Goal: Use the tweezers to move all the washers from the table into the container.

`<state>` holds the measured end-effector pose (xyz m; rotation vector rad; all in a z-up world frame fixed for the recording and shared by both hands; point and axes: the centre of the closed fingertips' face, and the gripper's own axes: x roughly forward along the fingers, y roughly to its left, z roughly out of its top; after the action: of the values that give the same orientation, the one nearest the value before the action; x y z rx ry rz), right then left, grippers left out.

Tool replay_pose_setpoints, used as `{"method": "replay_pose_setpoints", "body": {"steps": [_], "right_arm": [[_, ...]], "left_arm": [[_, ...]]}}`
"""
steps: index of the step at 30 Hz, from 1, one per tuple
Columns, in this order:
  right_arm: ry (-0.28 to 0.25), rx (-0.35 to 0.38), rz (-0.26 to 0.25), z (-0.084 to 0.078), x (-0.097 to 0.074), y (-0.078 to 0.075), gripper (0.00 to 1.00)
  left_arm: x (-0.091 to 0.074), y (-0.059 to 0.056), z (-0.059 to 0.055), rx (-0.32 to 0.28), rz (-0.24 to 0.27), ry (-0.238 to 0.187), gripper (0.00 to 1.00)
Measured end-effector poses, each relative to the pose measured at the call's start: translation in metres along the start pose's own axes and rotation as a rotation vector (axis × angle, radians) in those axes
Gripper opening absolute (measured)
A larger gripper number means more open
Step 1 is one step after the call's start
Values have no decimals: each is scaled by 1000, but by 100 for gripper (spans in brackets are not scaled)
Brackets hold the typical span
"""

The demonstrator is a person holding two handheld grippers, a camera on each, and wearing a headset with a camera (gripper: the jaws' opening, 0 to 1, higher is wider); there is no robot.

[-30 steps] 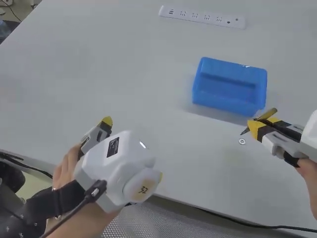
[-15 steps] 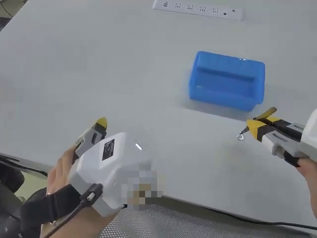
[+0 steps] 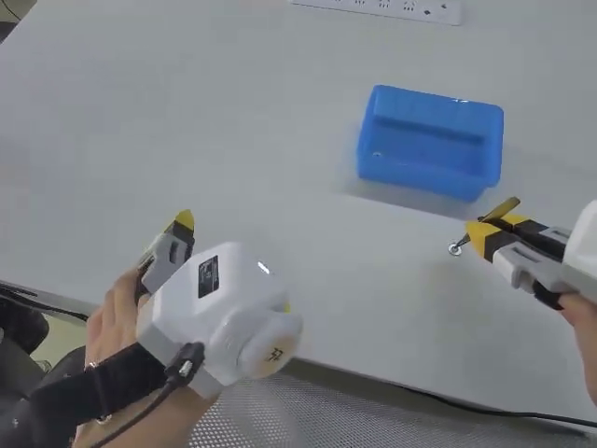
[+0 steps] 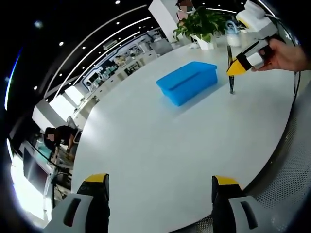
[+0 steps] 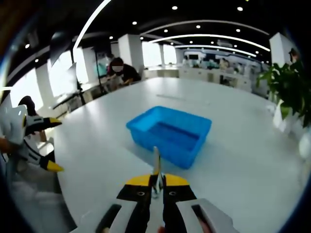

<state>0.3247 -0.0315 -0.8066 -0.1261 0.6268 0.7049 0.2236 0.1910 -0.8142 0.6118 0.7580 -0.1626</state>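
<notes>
- The pale grey table is smooth and matte, with a white power strip along its far edge.
- The blue container sits on the table, near the right gripper, whose jaws are clamped tight on the tweezers.
- The washer is at the tweezers' tip, short of the container; I cannot tell whether it is lifted.
- The left gripper has its jaws spread wide and holds nothing.
- The room around is an open-plan hall with ceiling spotlights, a potted plant and a seated person.
</notes>
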Motion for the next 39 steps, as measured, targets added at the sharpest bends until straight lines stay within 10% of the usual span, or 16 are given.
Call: {"method": "replay_pose_setpoints", "body": {"steps": [39], "right_arm": [[-22,2,-17,15,-9,-4,3]], "left_arm": [[0,-6,2,-28,-43,-16,92]]}}
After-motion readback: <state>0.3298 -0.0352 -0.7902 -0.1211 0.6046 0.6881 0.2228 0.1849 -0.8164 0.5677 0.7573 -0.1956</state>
